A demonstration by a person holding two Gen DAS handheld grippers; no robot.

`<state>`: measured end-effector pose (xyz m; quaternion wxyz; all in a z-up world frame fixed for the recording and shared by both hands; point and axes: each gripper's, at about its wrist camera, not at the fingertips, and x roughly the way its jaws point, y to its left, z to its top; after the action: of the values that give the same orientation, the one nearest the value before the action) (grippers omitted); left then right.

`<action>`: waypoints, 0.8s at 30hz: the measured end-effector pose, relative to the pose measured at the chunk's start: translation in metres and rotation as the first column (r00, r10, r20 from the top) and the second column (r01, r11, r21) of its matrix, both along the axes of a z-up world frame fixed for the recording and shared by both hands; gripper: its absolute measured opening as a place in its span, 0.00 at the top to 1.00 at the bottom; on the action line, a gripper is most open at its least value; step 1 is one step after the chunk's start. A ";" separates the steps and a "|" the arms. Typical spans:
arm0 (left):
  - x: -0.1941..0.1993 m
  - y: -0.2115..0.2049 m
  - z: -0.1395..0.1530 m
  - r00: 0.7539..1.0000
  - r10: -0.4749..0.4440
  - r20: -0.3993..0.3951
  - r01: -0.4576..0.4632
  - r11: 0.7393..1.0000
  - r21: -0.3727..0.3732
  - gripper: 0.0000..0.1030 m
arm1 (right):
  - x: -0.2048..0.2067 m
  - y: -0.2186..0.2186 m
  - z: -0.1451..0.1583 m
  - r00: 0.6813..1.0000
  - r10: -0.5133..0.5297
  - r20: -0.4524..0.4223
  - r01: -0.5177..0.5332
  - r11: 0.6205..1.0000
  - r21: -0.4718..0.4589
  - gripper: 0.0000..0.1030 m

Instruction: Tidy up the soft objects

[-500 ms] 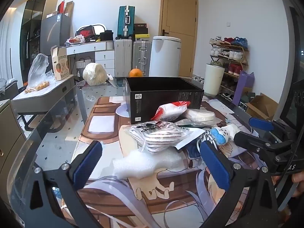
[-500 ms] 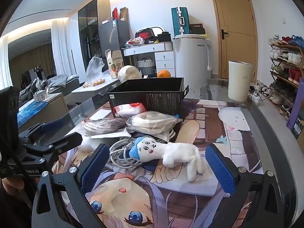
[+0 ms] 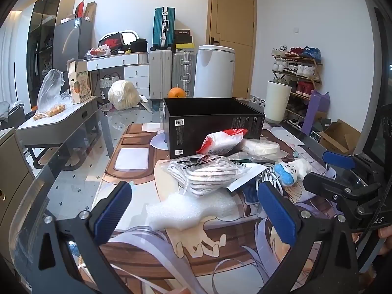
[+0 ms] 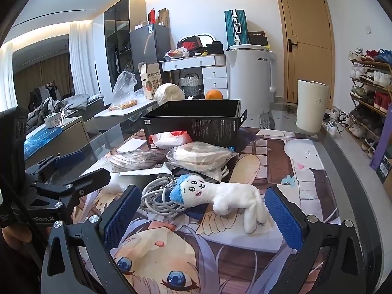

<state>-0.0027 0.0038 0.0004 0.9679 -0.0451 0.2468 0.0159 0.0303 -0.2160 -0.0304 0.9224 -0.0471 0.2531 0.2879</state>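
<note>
Both cams ride on the handheld grippers, low over the near end of the table, tilted a bit down and facing the far wall with the door. The left one looks from the left side, the right one from the right. Both catch the black box (image 3: 213, 125) (image 4: 193, 122), the plush toy (image 3: 292, 170) (image 4: 220, 194), and each other's rig at the edge.

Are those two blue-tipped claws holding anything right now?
No. Both the left gripper and right gripper are open and empty, above the foam piece and plush toy.
</note>
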 end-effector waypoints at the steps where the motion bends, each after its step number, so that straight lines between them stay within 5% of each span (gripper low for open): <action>1: 0.000 0.000 0.000 1.000 0.000 0.001 0.000 1.000 0.000 0.00 | 0.000 0.000 0.000 1.000 -0.001 0.000 0.001 1.000 -0.001 0.01; 24: 0.003 -0.003 -0.006 1.000 -0.005 -0.007 0.005 1.000 0.009 0.00 | 0.001 0.000 0.001 1.000 0.005 -0.004 -0.005 1.000 0.001 0.01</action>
<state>-0.0001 0.0008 -0.0057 0.9672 -0.0402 0.2503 0.0149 0.0313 -0.2159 -0.0294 0.9213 -0.0468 0.2545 0.2902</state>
